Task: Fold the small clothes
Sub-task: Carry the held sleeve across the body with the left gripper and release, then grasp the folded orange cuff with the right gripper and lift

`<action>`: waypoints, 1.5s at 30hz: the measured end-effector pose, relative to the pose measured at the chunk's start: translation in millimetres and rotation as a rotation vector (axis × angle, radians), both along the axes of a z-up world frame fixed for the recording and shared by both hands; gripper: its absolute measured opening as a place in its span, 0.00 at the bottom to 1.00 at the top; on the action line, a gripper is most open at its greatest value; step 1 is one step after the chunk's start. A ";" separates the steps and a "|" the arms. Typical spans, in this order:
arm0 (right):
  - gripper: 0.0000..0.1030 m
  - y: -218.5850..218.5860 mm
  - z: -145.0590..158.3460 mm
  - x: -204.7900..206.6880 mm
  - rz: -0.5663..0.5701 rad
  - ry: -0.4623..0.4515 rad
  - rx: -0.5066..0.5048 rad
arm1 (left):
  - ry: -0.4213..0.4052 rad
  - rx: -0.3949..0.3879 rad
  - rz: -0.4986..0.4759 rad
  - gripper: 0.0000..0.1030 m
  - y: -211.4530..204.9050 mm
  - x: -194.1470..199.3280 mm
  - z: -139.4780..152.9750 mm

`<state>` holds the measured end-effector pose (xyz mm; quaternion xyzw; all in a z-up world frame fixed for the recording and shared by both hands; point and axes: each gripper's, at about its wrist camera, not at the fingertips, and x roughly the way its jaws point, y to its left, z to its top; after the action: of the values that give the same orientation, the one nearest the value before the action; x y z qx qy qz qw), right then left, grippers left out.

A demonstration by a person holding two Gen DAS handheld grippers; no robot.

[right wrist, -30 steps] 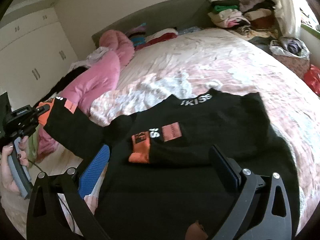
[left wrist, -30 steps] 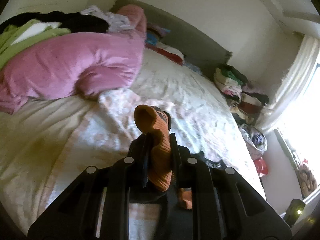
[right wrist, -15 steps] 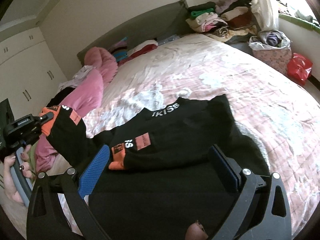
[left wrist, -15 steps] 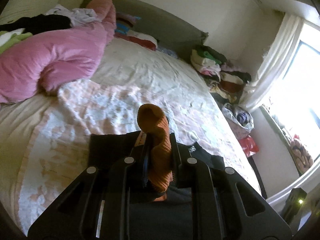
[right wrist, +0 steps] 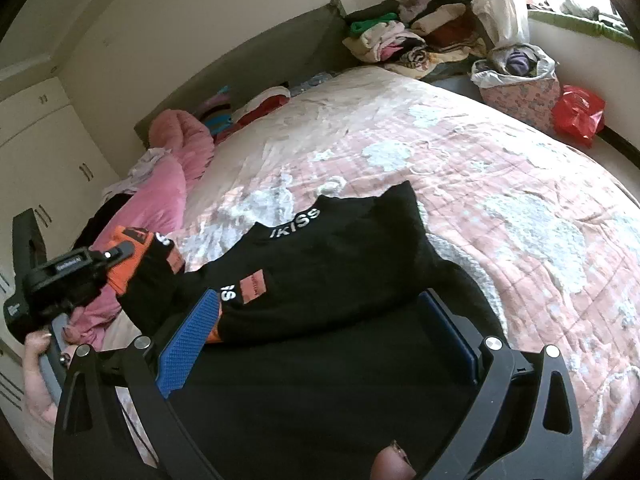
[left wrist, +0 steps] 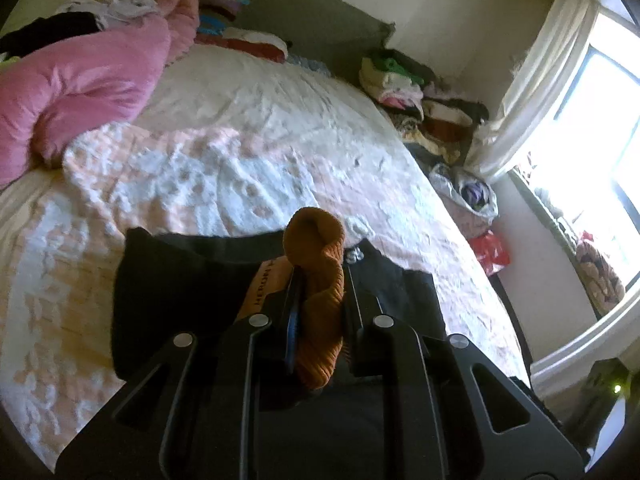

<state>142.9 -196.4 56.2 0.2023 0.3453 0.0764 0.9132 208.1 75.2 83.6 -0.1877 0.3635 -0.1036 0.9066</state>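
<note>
A black sweatshirt (right wrist: 352, 280) with white lettering and orange patches lies on the quilted bed (right wrist: 520, 184). My left gripper (left wrist: 318, 280) is shut on its orange ribbed cuff (left wrist: 320, 264) and holds that sleeve (right wrist: 152, 280) lifted over the garment's left side; it also shows in the right wrist view (right wrist: 120, 256). The sweatshirt's body (left wrist: 180, 280) lies below it. My right gripper (right wrist: 320, 324) is open, low over the near part of the sweatshirt, holding nothing. The other sleeve lies folded across the chest.
A pink duvet (left wrist: 80, 80) is bunched at the bed's left. Folded clothes (right wrist: 400, 36) are stacked at the head end by the curtain. A bag of laundry (right wrist: 516, 76) and a red bag (right wrist: 578, 114) stand beside the bed. White wardrobes (right wrist: 48, 152) are at the left.
My left gripper has carried the orange cuff and sleeve to the right, over the sweatshirt. The right gripper stayed open over the garment's near part, its view shifting slightly.
</note>
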 end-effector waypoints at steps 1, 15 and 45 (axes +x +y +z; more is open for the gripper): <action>0.96 -2.2 -1.3 -0.3 -0.006 0.003 0.001 | 0.006 0.007 -0.008 0.10 -5.2 1.6 -3.6; 0.96 -20.5 -24.5 5.2 -0.054 0.062 -0.001 | 0.094 0.023 -0.128 0.11 -57.4 20.4 -44.8; 0.34 99.5 -102.9 100.0 0.258 0.216 -0.158 | 0.083 0.204 0.101 0.86 41.1 10.4 -33.4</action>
<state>242.9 -96.9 -46.7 0.0911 0.4695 0.1433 0.8664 218.5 116.4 50.2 -0.1165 0.3996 -0.0126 0.9092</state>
